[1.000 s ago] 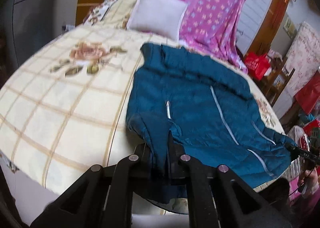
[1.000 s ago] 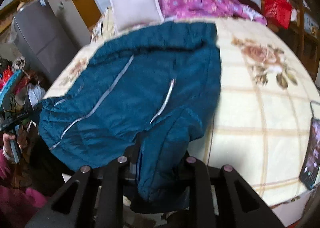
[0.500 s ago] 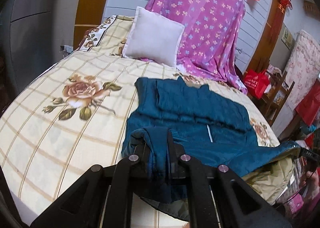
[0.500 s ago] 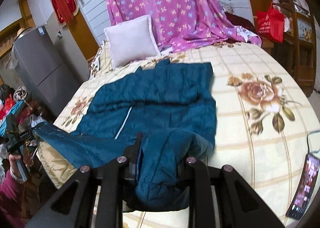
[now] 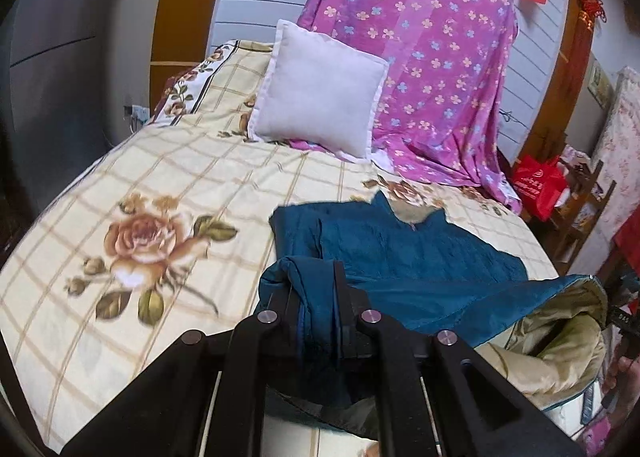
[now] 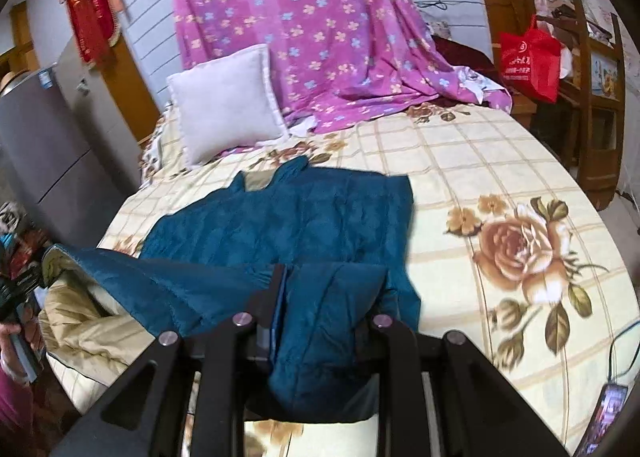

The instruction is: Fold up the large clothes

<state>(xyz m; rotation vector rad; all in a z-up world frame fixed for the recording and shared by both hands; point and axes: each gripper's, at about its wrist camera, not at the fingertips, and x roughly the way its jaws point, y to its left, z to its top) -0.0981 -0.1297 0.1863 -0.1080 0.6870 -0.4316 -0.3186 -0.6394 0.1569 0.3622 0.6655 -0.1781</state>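
- Mid-fold, by the look of it: bottom hem of the teal jacket lifted off the bed and carried toward the collar at 12 o'clock, tan lining showing under the raised edge.
- Left gripper clamped tight on one hem corner, a thin bunch of teal fabric pinched between the jaws.
- Right gripper clenched on the other hem corner, jaws held a little apart by a thicker, puffier wad of the quilted cloth.
- Upper half of the jacket flat on the checked bedspread, collar at 12 o'clock from both cameras, pointing toward the white pillow and the purple flowered sheet.
- Raised hem stretched between the two grippers: in the left wrist view running off to 3 o'clock, in the right wrist view to 9 o'clock.
- Both grippers tilted downward over the near edge of the bed, roughly level with each other.
- Next move, judged: carry both corners on toward 12 o'clock, lower them evenly onto the shoulders near the collar, keep the hem taut so the fold lands straight, then release.
- Worth watching: the bulkier wad in the right jaws, likely to land bunched.
- Phone at 4 o'clock in the right wrist view, well clear of the fold.
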